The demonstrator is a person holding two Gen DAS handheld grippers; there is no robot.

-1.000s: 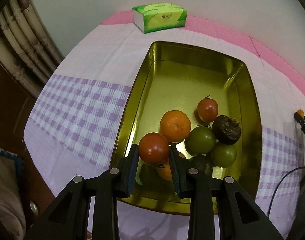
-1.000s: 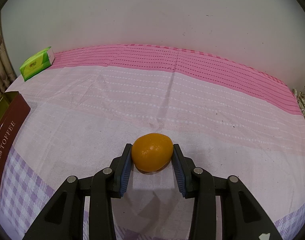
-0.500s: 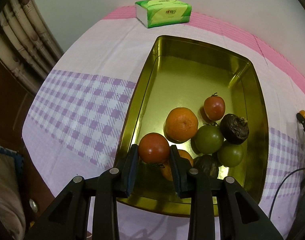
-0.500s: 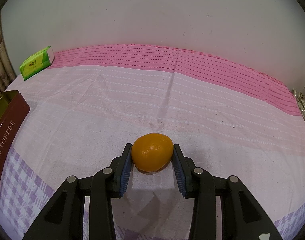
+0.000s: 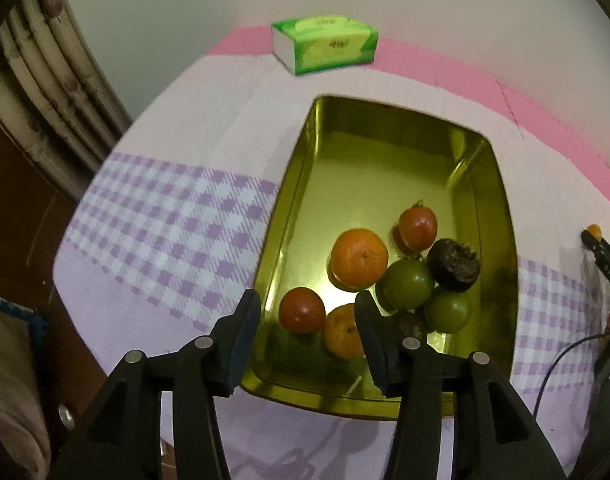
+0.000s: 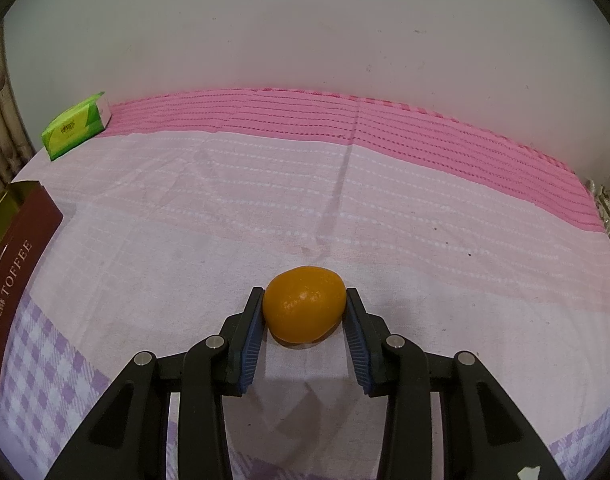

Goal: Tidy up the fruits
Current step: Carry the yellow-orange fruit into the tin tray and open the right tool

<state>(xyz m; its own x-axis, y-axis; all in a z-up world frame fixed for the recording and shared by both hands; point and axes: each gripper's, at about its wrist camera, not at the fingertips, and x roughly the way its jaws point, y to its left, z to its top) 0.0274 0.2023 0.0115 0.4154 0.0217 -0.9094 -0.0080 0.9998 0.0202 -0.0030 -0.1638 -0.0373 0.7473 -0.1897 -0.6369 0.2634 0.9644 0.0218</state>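
Released a moment ago, the red tomato (image 5: 301,309) now sits in the gold tin (image 5: 501,216) beside an orange (image 5: 345,332), between my left gripper's (image 5: 307,312) parted jaws, which have just been opening. My right gripper (image 6: 304,312) clamps a second orange (image 6: 303,307) on the tablecloth (image 6: 265,200).

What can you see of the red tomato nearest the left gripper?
The red tomato is round, smooth and glossy, red darkening toward its underside. It lies in the near-left part of the gold tin, beside an orange on its right. The left gripper has just been opening; its pads stand clear of the tomato on both sides.
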